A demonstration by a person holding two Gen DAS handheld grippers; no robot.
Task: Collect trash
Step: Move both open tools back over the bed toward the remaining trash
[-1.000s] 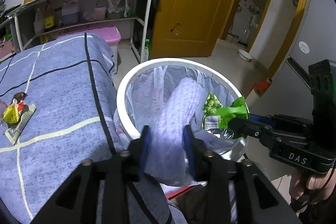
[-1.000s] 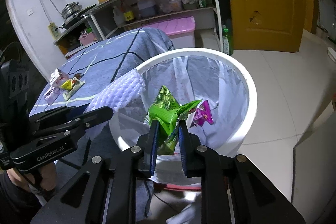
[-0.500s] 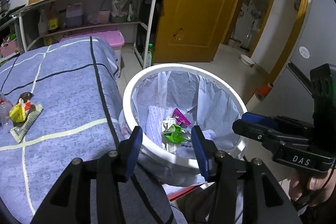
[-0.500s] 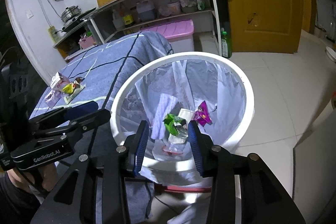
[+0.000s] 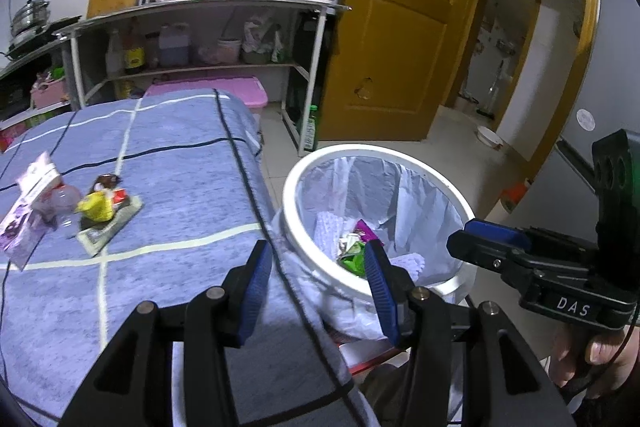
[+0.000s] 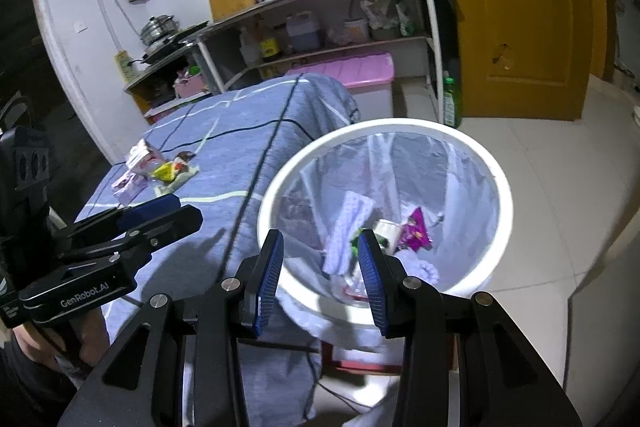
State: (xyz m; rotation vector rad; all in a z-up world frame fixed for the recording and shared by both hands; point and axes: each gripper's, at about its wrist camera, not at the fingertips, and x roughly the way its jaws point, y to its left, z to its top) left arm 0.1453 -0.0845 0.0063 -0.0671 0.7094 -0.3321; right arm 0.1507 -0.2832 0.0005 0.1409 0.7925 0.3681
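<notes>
A drop-off step was judged to be just finished. Both sets of jaws had just been opening and were seen standing apart with nothing between them: the left gripper over the near edge of the table, which was covered with a blue checked cloth, and the right gripper above the near rim of the white trash bin. Inside the bin's clear liner, a green snack wrapper, a purple wrapper, a strip of white bubble wrap and a small white cup-like piece were noted lying at the bottom. More trash was seen on the table's far left, well apart from the bin: a yellow wrapper resting on a flat silvery packet, with a crumpled clear plastic bottle and a pale purple packet just beside them. The task was therefore judged partly done. The next move was judged to call for a swing away from the bin and leftward across the cloth to that cluster, jaws kept apart, with one light item picked per gripper; the flat packet was expected to need a low, edge-on approach.
</notes>
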